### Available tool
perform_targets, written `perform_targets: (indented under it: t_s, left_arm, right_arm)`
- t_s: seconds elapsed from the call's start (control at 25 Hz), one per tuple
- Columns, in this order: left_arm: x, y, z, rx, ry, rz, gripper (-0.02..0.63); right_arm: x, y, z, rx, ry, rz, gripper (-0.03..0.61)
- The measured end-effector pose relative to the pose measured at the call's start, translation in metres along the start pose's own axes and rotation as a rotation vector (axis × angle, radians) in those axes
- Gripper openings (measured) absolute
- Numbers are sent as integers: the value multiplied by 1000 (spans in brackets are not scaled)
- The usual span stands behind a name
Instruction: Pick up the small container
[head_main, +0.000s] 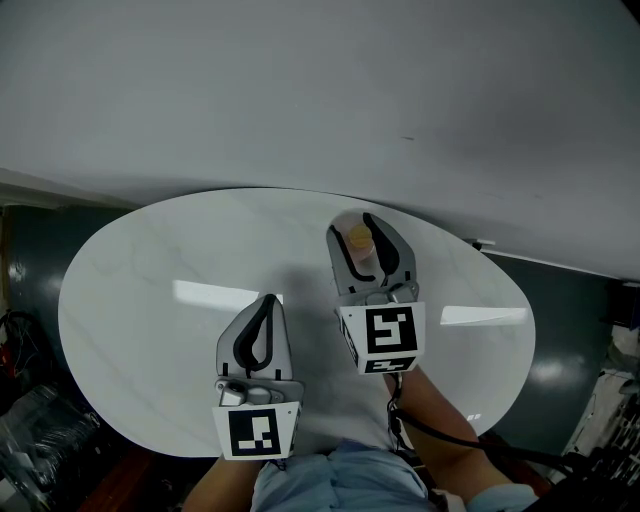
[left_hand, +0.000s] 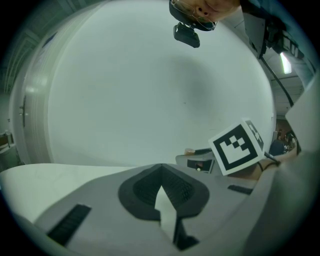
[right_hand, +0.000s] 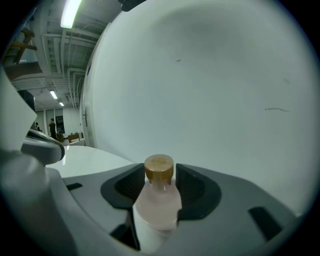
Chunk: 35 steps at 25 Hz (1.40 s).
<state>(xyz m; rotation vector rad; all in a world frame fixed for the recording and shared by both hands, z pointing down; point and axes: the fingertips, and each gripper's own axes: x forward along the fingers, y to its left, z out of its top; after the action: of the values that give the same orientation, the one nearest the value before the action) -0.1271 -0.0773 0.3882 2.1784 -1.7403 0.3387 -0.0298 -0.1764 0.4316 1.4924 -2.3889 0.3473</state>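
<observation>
The small container (head_main: 360, 250) is a pale translucent bottle with a gold cap, standing upright on the white oval table (head_main: 150, 280), right of its middle. My right gripper (head_main: 352, 225) is open around it, one jaw on each side. In the right gripper view the bottle (right_hand: 157, 200) fills the gap between the dark pads (right_hand: 197, 192), and I cannot make out any squeeze. My left gripper (head_main: 270, 298) rests nearer the front edge, to the left of the bottle. It is shut and holds nothing, its tips meeting in the left gripper view (left_hand: 161, 167).
A plain pale wall rises just behind the table's far edge. Dark floor surrounds the table, with clutter at the lower left (head_main: 30, 420) and cables at the lower right (head_main: 600, 460). The right gripper's marker cube (left_hand: 237, 146) shows in the left gripper view.
</observation>
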Motion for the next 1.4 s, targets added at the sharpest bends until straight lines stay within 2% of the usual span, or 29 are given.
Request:
perform_targets:
  t_s: [0.88,1.04,1.4]
  left_arm:
    - [0,0,0,1,1,-4,-2]
    - [1,0,0,2,-5,-3,-2]
    - [0,-1,4,7,-13,-2,-2]
  right_arm:
    - [4,2,1,-27,12,-10,178]
    - [3,-1,3,-23,1,-29,132]
    - [6,-5,2,-20,12,-25,121]
